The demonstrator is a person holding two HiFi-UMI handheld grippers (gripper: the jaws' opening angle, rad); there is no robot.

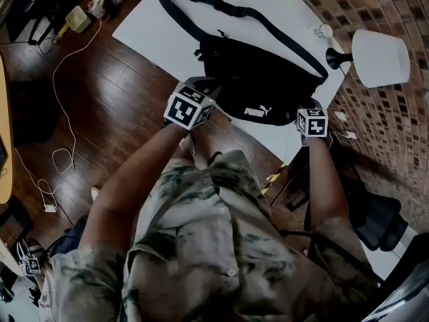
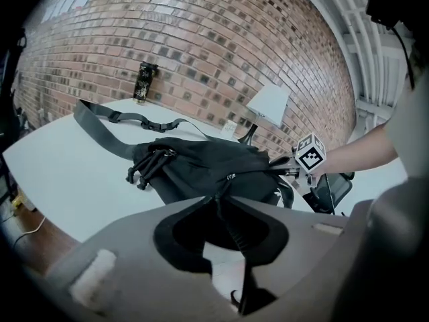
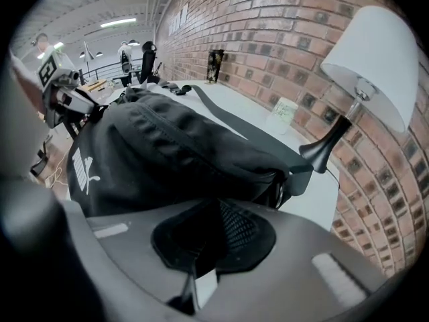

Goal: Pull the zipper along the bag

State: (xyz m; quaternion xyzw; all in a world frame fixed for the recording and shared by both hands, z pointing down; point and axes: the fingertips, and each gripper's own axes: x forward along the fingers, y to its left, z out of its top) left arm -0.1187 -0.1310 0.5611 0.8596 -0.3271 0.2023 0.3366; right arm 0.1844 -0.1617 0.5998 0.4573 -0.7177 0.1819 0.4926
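Observation:
A black waist bag [image 1: 261,79] with a white logo lies on the white table [image 1: 154,32], its strap [image 1: 221,5] looped toward the back. My left gripper [image 1: 206,87] is at the bag's left end. In the left gripper view its jaws [image 2: 224,210] stand slightly apart, and the black zipper pull cord [image 2: 236,228] runs between them from the slider [image 2: 231,176]. At the bag's right end my right gripper [image 1: 308,107] is shut on the bag's dark fabric [image 3: 231,230], seen between its jaws [image 3: 214,227].
A white-shaded lamp [image 1: 379,58] stands on the table just right of the bag, close to the brick wall. A dark can [image 2: 144,82] stands at the table's far side. Cables [image 1: 60,113] trail over the wooden floor at left. A black chair [image 1: 375,213] is at right.

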